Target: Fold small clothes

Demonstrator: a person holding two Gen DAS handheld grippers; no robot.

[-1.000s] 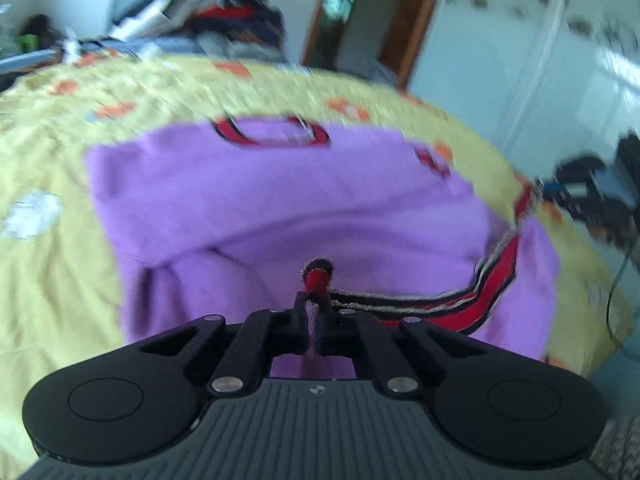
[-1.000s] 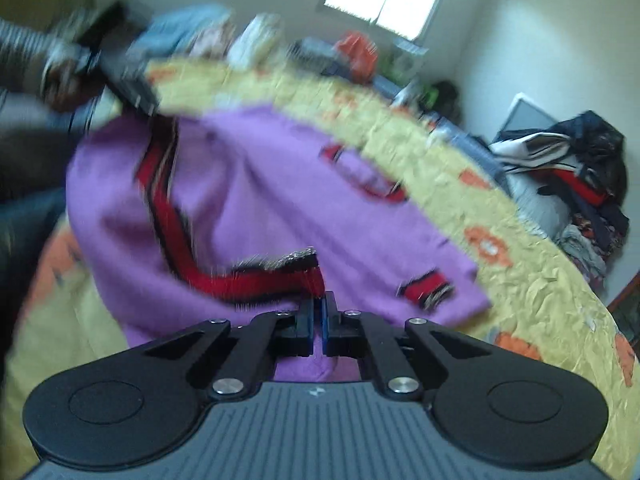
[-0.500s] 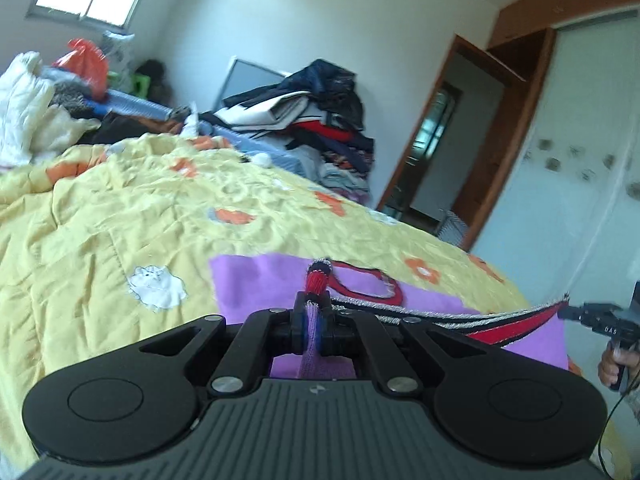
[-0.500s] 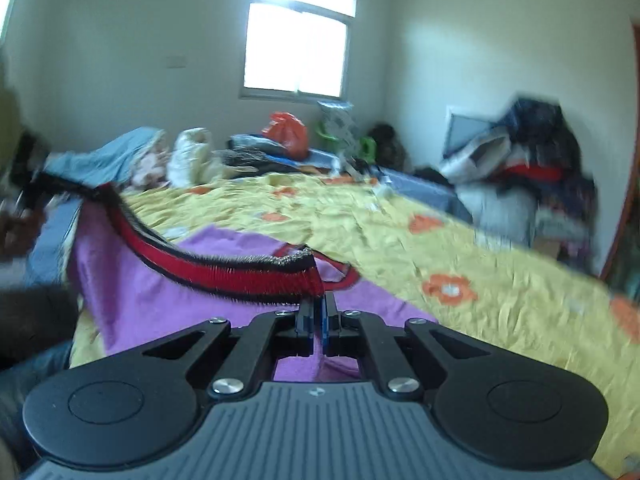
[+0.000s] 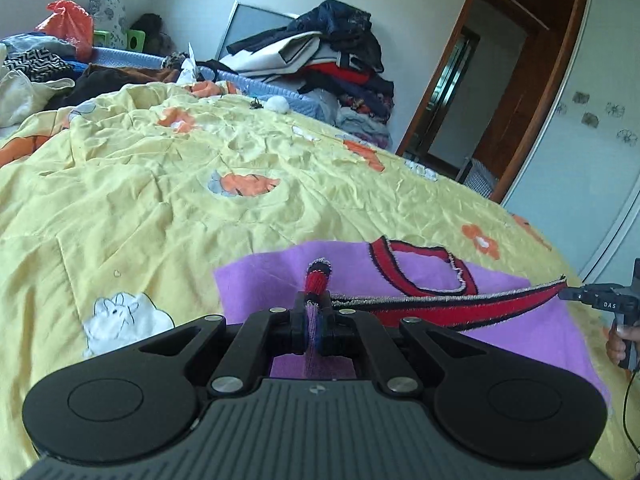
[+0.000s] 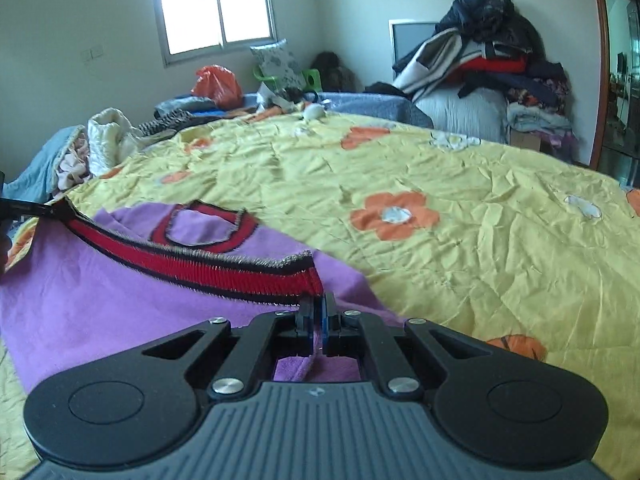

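Basically both grippers are pinched tight on the same purple sweater (image 5: 532,328), one at each end of its red striped hem band (image 5: 472,308). Left gripper (image 5: 313,320): fingers nearly together with a bunched corner of hem poking up between them. Right gripper (image 6: 316,316): fingers closed on the other hem corner, purple fabric hanging down through the gap behind.

Sweater lies on the yellow flowered bedspread (image 5: 160,200), body flat, red-trimmed neckline (image 5: 424,268) toward the far side; the hem band is lifted and stretched taut between the two grippers, above the lower layer.

Left wrist view only: the right gripper from outside at the far right edge, with part of the hand (image 5: 618,340) holding its handle and a cable hanging down; also a brown door frame (image 5: 452,80) and a white wardrobe door with flower decals (image 5: 592,120).

Right wrist view only: the bright window (image 6: 216,4), and the dark tip of the left gripper at the far left edge where the band ends. Both views show the clothes pile (image 6: 492,52) and the orange bag (image 6: 218,84) beyond the bed.
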